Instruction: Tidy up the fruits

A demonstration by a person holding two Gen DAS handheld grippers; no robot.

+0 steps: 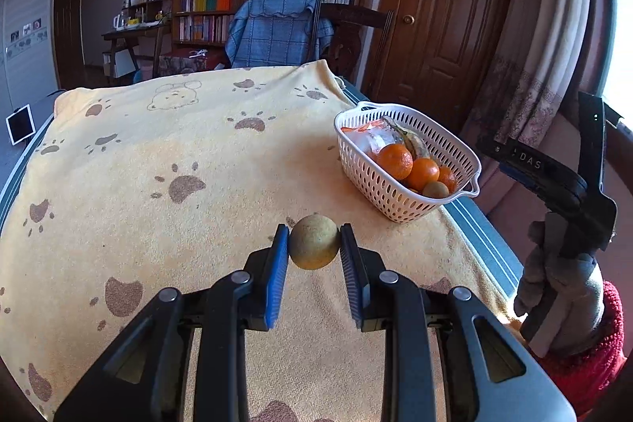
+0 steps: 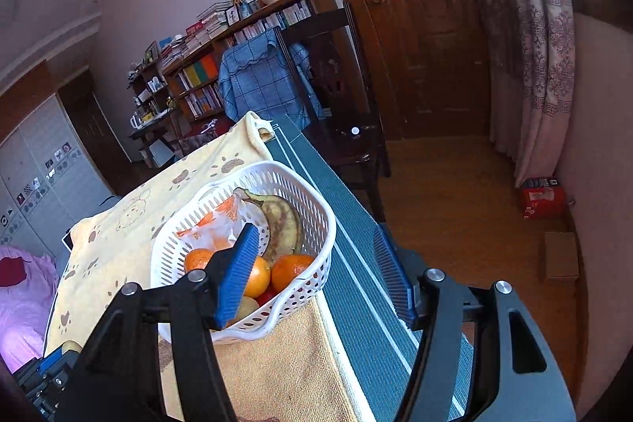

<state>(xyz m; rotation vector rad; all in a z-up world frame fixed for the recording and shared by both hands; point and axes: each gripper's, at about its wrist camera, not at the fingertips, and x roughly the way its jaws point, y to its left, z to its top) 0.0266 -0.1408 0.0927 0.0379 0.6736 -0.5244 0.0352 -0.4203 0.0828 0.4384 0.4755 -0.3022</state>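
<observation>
My left gripper (image 1: 314,244) is shut on a round yellow-green fruit (image 1: 314,242), held a little above the yellow paw-print towel (image 1: 178,153). To its right, near the table edge, a white slotted basket (image 1: 379,184) holds oranges (image 1: 395,161), a kiwi (image 1: 435,189), a browned banana (image 2: 283,220) and a plastic bag (image 2: 221,224). My right gripper (image 2: 316,267) stands open just before the basket (image 2: 277,169). Its left finger (image 2: 237,275) overlaps the fruit in the picture and touches nothing I can see. A gloved hand (image 1: 561,299) holds that gripper.
The towel covers a table with a green striped edge (image 2: 356,263) right beside the basket. Behind the table stand a dark chair draped in blue cloth (image 1: 273,30), bookshelves and a wooden door (image 1: 447,6). A red box (image 2: 540,198) and a cardboard box (image 2: 560,256) lie on the floor.
</observation>
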